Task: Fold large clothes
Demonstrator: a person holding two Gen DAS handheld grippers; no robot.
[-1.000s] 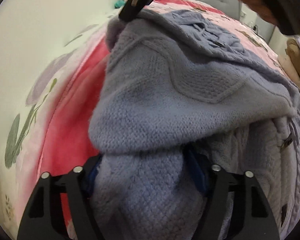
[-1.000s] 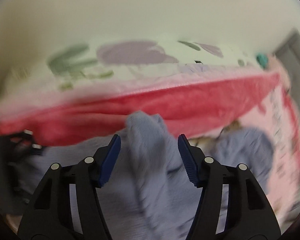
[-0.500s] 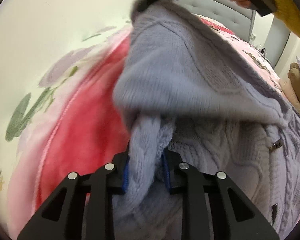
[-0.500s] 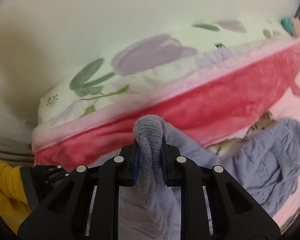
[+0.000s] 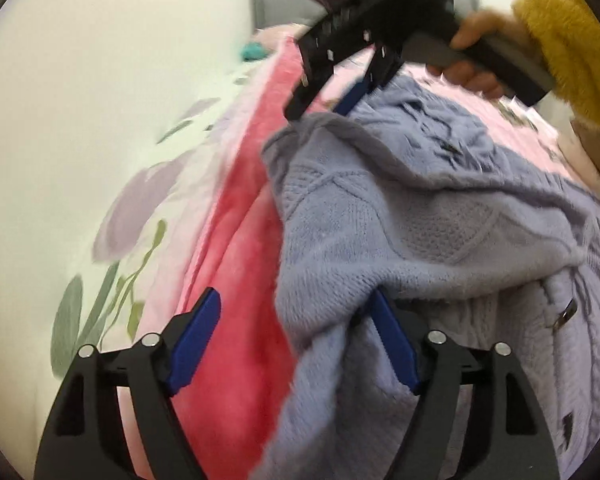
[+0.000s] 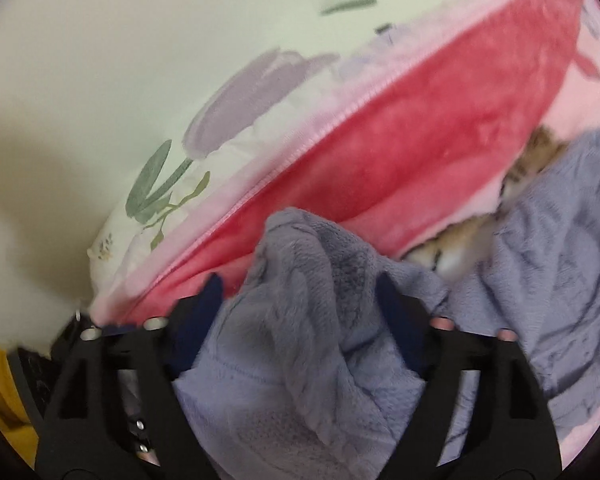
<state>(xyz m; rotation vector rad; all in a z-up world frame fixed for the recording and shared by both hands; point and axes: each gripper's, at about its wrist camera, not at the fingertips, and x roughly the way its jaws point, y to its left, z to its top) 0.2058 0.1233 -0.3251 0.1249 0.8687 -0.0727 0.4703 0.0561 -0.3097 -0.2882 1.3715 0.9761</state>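
both the left gripper (image 5: 294, 342) and right gripper (image 6: 300, 312) are opening wide, releasing the lavender sweater (image 5: 420, 248), so the fold at centre frame risks slumping open.

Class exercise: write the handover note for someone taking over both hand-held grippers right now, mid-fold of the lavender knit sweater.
Left hand-held gripper: jaws opening; sweater edge lies against one pad, not pinched.
Right hand-held gripper: jaws opening; a bunched fold sits loose between them.
The sweater lies on the pink-and-red blanket, one layer turned over onto the body.
Done: first fold laid down, both grips let go.
Left: smooth it, fold again.
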